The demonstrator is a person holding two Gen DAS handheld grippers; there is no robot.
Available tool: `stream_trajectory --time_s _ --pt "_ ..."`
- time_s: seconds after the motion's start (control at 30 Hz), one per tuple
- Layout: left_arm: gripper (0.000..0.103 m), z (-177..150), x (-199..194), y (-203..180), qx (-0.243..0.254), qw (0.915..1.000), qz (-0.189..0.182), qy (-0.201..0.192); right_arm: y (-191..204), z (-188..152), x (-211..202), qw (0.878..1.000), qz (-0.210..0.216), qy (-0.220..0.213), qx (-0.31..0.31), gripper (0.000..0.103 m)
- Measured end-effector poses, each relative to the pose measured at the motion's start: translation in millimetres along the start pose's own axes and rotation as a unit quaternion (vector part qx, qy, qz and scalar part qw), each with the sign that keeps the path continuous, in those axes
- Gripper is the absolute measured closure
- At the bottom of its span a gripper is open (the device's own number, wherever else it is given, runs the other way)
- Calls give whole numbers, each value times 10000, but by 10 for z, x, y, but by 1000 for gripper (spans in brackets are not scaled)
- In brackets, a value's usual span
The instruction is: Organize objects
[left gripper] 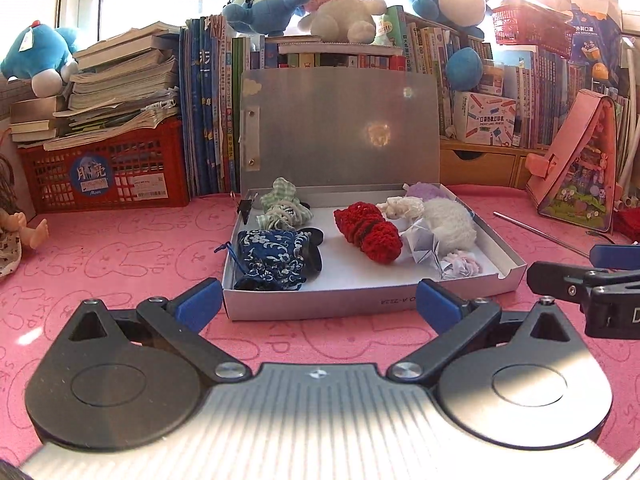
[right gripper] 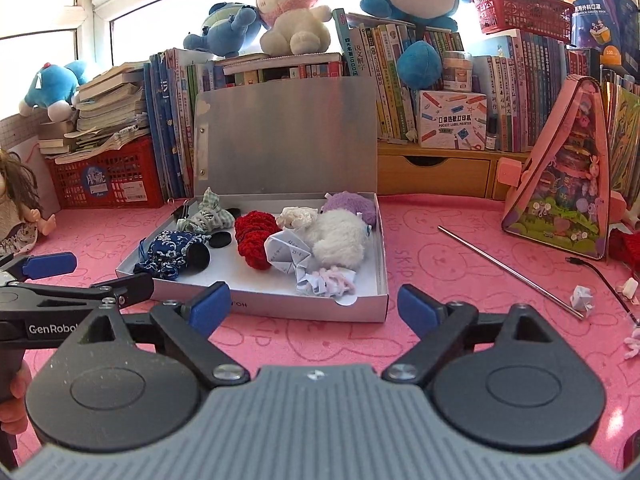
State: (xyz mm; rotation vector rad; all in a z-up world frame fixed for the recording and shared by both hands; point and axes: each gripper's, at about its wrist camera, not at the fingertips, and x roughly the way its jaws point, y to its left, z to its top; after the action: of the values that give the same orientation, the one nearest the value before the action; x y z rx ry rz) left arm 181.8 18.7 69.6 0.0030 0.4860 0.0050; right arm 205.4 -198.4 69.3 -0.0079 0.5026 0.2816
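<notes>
A silver box lies on the pink cloth with its lid standing upright behind. Inside sit a blue patterned pouch, a green checked bundle, a red knitted piece, a white fluffy toy, folded paper and a purple plush. My left gripper is open just before the box's front wall, nothing between its fingers. My right gripper is also open, off the box's front right corner, empty.
A metal rod, a black cable and crumpled paper lie on the cloth to the right. A pink triangular toy case, red crates, books and plush toys line the back. A doll sits at the left.
</notes>
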Motion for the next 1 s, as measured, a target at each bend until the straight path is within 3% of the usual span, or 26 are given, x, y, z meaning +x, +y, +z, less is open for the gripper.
stream_trajectory --time_s 1.0 --pt "0 -683 -184 64 -47 9979 147 634 188 -696 -100 9989 23 469 -81 7"
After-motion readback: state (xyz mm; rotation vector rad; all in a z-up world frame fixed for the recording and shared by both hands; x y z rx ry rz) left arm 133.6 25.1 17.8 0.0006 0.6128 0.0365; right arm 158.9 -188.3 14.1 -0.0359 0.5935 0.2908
